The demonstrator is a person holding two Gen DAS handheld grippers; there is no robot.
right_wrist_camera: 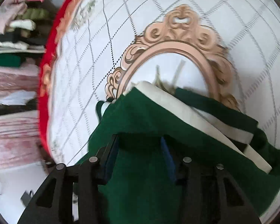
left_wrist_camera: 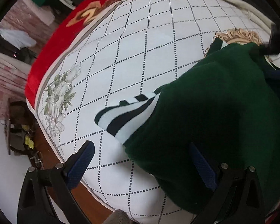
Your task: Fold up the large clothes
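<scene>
In the left wrist view, the left gripper stands with its two blue-padded fingers wide apart and clamps nothing; the left finger hovers over the bedsheet, while the right finger lies at or above the near edge of the green garment, contact not determinable. This view alone shows the garment's striped cuff, banded in white and dark green, projecting left from beneath the green fabric onto the sheet. It also shows the floor clutter beside the bed and, farther out, the red blanket border and a grey-white fabric strip at the far edge. In the right wrist view, the right gripper has its fingers partly apart, with green fabric draped between and over them; whether the pads actually pinch the cloth cannot be determined. This view alone shows the garment's white band folded against the green layers beyond the fingers, the ornate oval frame print on the sheet behind the garment, and stacked folded clothes on shelving at the far left. The garment lies on the bed, bunched under both grippers.
</scene>
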